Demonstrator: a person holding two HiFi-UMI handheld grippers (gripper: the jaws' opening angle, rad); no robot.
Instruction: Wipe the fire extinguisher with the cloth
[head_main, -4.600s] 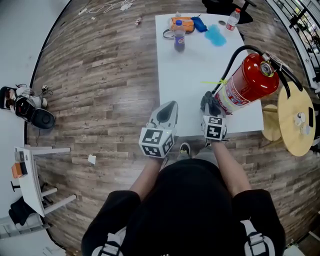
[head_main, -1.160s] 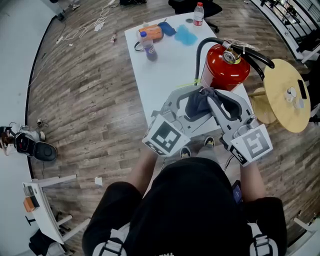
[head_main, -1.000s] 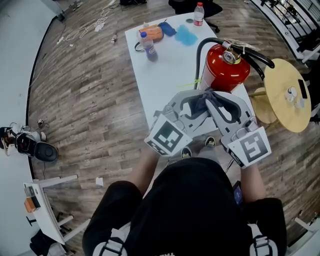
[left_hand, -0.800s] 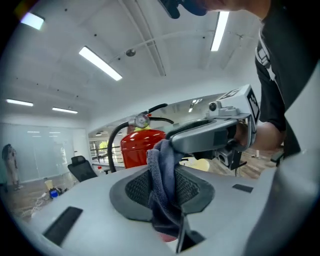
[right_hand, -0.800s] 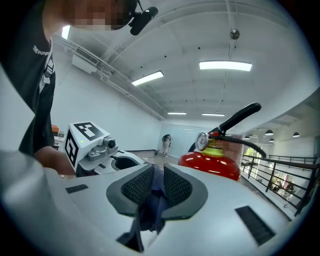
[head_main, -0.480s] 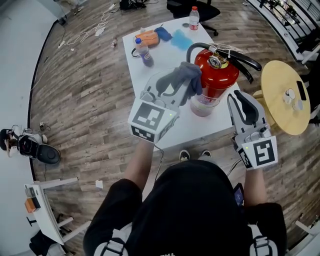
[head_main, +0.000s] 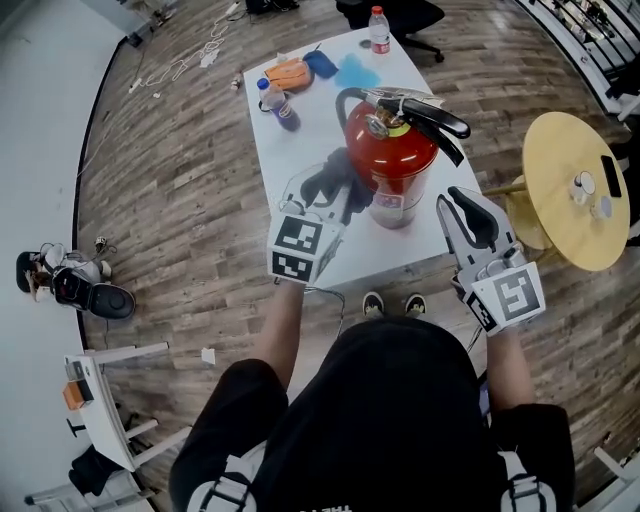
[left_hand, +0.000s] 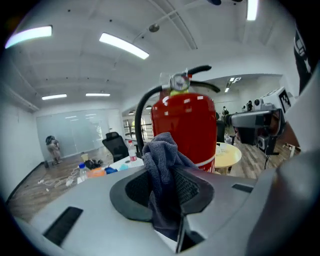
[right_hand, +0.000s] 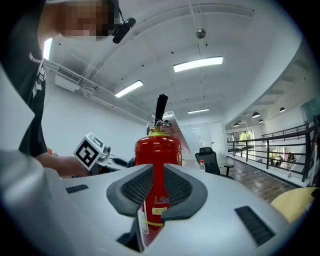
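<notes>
The red fire extinguisher (head_main: 390, 160) stands upright on the white table (head_main: 300, 120). My left gripper (head_main: 325, 195) is shut on a dark grey cloth (head_main: 335, 185), and its jaws have just been closing on it. It holds the cloth close against the cylinder's left side. In the left gripper view the cloth (left_hand: 162, 160) bunches up between the pads in front of the extinguisher (left_hand: 187, 125). My right gripper (head_main: 462, 200) hovers to the right of the cylinder, jaws a narrow gap apart and empty. Through that gap the right gripper view shows the extinguisher (right_hand: 157, 150).
At the table's far end are a bottle (head_main: 272, 100), an orange item (head_main: 288, 72), a blue cloth (head_main: 352, 70) and a water bottle (head_main: 379, 28). A round wooden table (head_main: 580, 190) stands close on the right. Gear lies on the floor at the left (head_main: 75, 285).
Both grippers held the cloth together before the extinguisher. The right let go and swung out to the right. The left carried the cloth forward to the cylinder's left side.
</notes>
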